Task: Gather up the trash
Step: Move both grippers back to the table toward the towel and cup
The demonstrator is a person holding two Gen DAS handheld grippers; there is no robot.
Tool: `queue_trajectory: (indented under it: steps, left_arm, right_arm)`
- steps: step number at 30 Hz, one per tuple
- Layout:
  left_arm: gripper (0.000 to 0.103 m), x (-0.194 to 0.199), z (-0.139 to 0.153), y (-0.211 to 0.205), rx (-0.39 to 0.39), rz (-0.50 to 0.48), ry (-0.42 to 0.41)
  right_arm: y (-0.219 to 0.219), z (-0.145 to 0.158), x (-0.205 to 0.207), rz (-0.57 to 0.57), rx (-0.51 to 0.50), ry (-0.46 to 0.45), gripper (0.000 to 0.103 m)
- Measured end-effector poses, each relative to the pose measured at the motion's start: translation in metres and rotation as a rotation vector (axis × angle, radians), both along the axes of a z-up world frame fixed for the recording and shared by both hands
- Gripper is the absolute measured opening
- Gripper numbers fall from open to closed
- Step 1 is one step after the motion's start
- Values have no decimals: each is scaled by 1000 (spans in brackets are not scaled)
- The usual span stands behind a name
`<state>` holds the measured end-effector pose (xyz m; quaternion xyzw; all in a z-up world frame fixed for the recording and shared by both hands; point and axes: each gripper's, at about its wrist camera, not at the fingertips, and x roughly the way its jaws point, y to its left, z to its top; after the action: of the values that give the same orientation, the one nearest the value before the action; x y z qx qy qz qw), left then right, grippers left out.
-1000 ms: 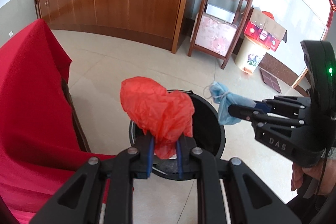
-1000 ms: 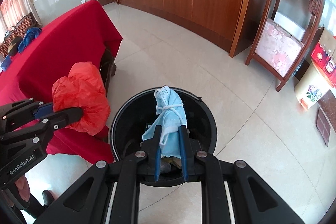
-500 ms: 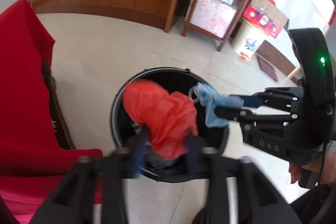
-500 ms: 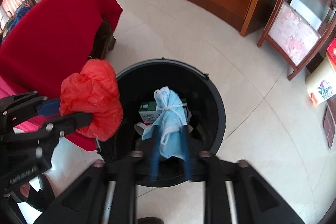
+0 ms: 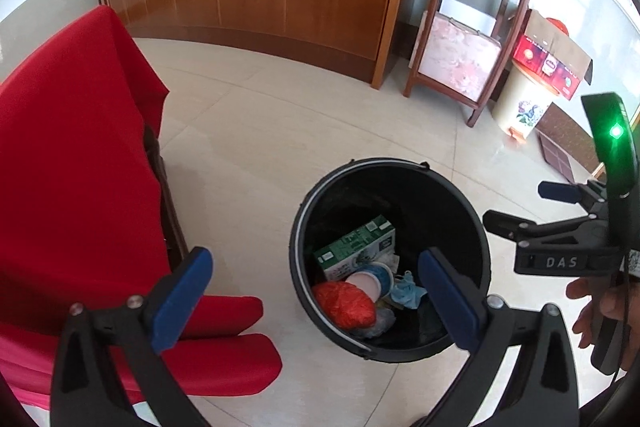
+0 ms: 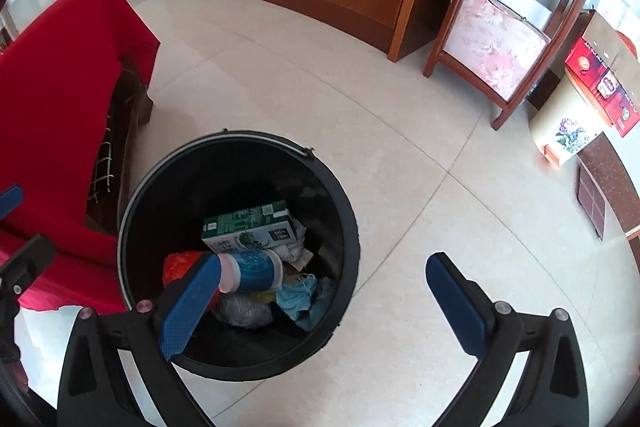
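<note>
Two hand-held grippers are hovering over a black trash bin (image 5: 390,171) on a tiled floor (image 5: 280,123), both with their jaws opening wide and nothing between the blue pads. The left gripper (image 5: 316,291) is hanging just beside the bin's near rim, one pad over the bin mouth and the other over the red cloth (image 5: 76,155) draping the furniture alongside. The right gripper (image 6: 324,301) is pointing steeply down with its left pad over the bin and its right pad over bare floor. The trash is lying at the bottom of the bin: a crumpled red plastic bag (image 5: 345,305), a bunched blue face mask (image 6: 302,297), a green-and-white carton (image 6: 250,225), a blue-and-pink cup (image 6: 250,271) on its side and a grey wad (image 6: 242,311).

Judging by this, the drop is done and the step in hand is clearing away. Doing it well probably means lifting both grippers straight up before swinging them aside, so that no finger is catching the bin's rim or its thin metal handle and tipping it, and keeping the jaws spread for the next pickup. A glance that nothing is clinging to the pads would be wise.
</note>
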<state>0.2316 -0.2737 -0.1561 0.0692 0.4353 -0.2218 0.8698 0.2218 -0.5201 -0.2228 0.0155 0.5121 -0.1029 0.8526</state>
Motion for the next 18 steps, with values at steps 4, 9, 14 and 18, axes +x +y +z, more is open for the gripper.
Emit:
queue_trajectory:
  steps: [4,9,14,18]
  left_arm:
    - [103,0,3,3,3,2,-10]
    - [103,-3,13,6,4,3,-37]
    - [103,-8,24,9,5,2,-63]
    - [103,-16,32,13,3,-4,-81]
  right_arm:
    - [7,2,1,12,-2,-13,103]
    - [11,9,-3,9,3,-34,103]
    - [16,25,-10,2,2,-80,103]
    - [20,39,-19,-2,-2,-114,103]
